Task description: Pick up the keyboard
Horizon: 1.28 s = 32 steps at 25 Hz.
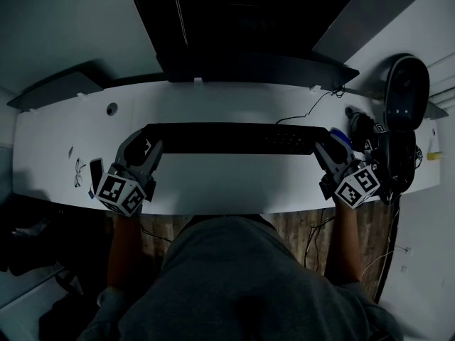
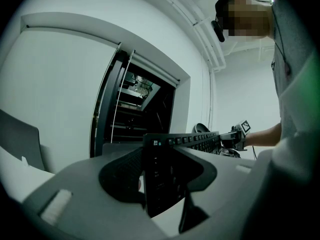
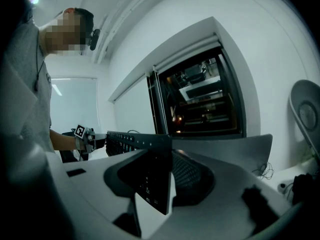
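Overall, the white table (image 1: 227, 183) was the largest item and spanned the head view from 9 o'clock to 3 o'clock. A dark opening (image 1: 234, 20) in the pale wall stood behind it at 12 o'clock. The person's grey-shirted torso (image 1: 242, 283) filled the 6 o'clock area.

The black keyboard (image 1: 234, 138) sat across the centre of the table, with its long axis running from 9 o'clock to 3 o'clock. The head view did not show whether it was clear of the table surface. A dark oval object (image 1: 407, 91) stood at 2 o'clock, above a cluster of dark items that could not be identified.

The left claw (image 1: 148, 148) was clenched on the keyboard's 9 o'clock end. The left gripper view showed that end seated between the two jaws. The right claw (image 1: 321, 146) grasped the 3 o'clock end in the same manner, and the right gripper view showed the keyboard's edge between its jaws.

A small dark slab (image 1: 96, 169) lay at 9 o'clock of the left claw. A pair of glasses (image 1: 78, 172) lay just beside the slab, on its 9 o'clock side. A thin cable (image 1: 307, 112) ran from the keyboard's far edge toward 1 o'clock.
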Each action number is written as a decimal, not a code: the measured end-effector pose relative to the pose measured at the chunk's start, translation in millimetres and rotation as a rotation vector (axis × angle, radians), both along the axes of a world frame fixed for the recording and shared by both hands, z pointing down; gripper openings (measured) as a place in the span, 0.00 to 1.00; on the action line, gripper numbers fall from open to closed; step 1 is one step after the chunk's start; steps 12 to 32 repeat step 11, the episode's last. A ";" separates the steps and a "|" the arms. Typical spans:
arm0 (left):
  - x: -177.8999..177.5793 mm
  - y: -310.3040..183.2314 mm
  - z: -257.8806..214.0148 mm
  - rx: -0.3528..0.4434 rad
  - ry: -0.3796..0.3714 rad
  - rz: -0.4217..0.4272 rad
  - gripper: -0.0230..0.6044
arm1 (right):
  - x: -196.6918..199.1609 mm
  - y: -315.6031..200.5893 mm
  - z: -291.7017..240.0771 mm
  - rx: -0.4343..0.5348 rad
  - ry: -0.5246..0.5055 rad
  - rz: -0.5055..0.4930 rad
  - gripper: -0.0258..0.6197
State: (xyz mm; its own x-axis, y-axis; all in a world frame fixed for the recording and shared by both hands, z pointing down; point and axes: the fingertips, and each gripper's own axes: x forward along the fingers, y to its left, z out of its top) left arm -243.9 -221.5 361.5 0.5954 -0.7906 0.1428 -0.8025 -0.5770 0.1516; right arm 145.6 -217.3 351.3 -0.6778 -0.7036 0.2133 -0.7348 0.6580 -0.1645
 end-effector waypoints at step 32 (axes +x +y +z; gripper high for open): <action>4.7 -2.1 -3.4 -0.008 -0.014 0.007 0.33 | 1.5 -2.5 3.7 0.000 -0.007 0.005 0.27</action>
